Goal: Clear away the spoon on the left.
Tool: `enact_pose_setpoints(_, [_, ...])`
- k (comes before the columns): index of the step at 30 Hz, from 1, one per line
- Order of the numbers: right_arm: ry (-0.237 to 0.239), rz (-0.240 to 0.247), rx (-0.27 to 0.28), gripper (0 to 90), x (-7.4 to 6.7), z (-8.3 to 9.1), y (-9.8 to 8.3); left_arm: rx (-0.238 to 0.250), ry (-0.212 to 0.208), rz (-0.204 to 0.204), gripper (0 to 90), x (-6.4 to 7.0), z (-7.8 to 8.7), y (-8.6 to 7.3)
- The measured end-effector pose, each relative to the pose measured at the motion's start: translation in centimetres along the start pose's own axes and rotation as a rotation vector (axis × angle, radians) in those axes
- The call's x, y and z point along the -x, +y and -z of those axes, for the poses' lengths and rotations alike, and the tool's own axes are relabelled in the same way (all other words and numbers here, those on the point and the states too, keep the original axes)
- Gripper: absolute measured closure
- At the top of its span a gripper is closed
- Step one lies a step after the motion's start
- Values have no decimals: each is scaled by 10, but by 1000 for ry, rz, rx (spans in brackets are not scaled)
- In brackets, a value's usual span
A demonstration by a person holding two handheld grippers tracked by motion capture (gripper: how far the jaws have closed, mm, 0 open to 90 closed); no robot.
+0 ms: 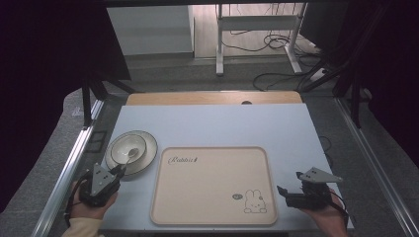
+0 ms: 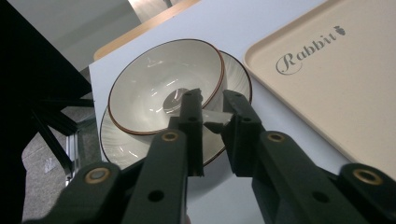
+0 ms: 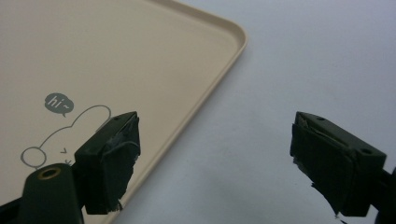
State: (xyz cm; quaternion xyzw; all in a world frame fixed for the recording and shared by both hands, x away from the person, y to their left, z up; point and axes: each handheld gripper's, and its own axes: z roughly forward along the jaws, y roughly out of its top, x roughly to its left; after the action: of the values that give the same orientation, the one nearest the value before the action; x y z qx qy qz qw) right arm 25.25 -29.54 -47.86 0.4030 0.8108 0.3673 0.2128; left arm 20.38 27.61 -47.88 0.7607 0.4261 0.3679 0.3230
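My left hand-held gripper is clenched on the spoon handle, which runs into the bowl straight ahead. Right hand-held gripper hangs released beside the tray.

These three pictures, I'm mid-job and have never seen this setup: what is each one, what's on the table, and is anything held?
No robot here: a person holds a two-jaw claw in each hand.

The high view looks down on the table from above the person. The left claw is at its lower left, the right claw at its lower right.

The other two pictures come from cameras riding on the claws, looking along their black jaws.

On the table: a bowl sitting on a plate, a spoon in the bowl, and a beige tray with a rabbit drawing.

In the left gripper view, the jaws are nearly closed around the spoon's handle at the bowl's near rim; a firm grip cannot be confirmed. The right claw is open, holding nothing, beside the tray's edge.
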Motion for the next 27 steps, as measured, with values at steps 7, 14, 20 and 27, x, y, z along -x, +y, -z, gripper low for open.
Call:
enact_pose_setpoints(7, [-3,1,0,161,0,0,0,4,17,6,859,-1,0,0])
enact_pose_setpoints(14, [-9,3,1,160,0,0,0,21,38,23,893,-2,1,0])
enact_pose_setpoints(20, [-14,-6,3,160,1,0,0,37,60,21,896,-1,4,1])
enact_pose_setpoints(27, [-17,0,2,159,0,0,0,40,64,14,897,-1,5,2])
